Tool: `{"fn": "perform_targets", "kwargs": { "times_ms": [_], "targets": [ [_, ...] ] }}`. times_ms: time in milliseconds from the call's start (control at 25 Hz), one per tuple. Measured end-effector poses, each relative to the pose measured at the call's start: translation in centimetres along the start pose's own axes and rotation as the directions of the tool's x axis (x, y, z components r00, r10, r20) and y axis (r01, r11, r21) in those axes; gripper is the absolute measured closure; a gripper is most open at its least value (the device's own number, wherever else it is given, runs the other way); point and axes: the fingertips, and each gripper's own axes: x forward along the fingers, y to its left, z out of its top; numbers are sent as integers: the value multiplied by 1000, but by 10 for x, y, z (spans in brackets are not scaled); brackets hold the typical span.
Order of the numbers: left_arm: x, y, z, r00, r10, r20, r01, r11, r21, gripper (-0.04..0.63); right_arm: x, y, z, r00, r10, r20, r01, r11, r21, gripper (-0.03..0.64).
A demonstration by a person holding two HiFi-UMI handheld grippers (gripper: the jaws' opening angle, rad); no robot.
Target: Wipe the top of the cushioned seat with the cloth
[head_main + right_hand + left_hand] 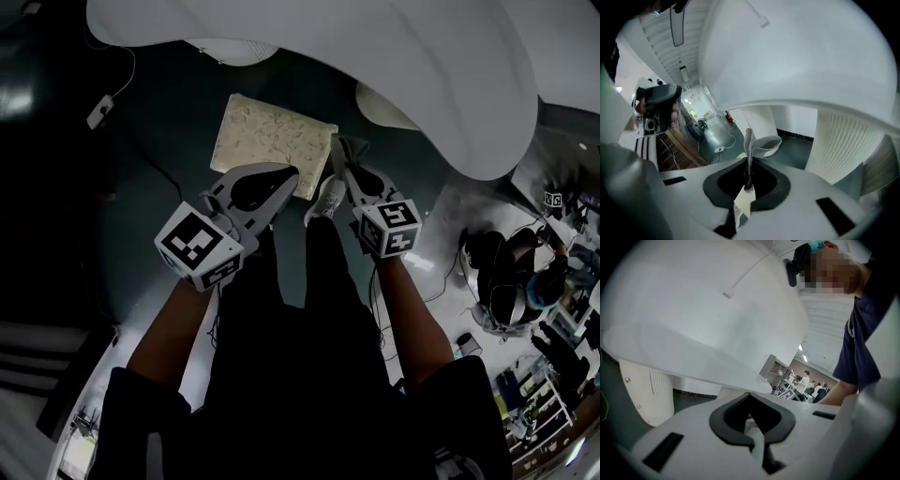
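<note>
The cushioned seat (272, 141) is a cream square pad low over the dark floor, just beyond both grippers. My right gripper (341, 165) is shut on a grey cloth (351, 148), which sticks up past the fingertips near the seat's right edge. In the right gripper view the cloth (749, 149) rises as a thin strip from the closed jaws of that gripper (746, 183) and curls over at its top. My left gripper (289, 175) hovers at the seat's near edge, shut with nothing in it; the left gripper view shows its jaws (751, 417) met and bare.
A large white curved shell (394, 56) overhangs the seat from the far side. White ribbed panels (840, 145) stand beneath it. A cable with a plug (98, 111) lies on the floor at left. Another person (511, 281) and cluttered shelves are at right.
</note>
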Motion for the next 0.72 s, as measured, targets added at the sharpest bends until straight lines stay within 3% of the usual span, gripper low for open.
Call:
{"fn": "perform_targets", "kwargs": {
  "times_ms": [160,440,720],
  "targets": [
    [-32,-11,32,1000,1,25,-3,998,69,588,-22,39,55,996,30,85,-25,998,-59,584],
    [-81,-16,80,994,88,69,-97,986,137,589,-64,100,151,970,101,222,-56,978,-202,584],
    [-119,-44,122,983,45,181,-79,979,190,589,-110,158,213,928,154,340,-63,963,-263,584]
  ]
}}
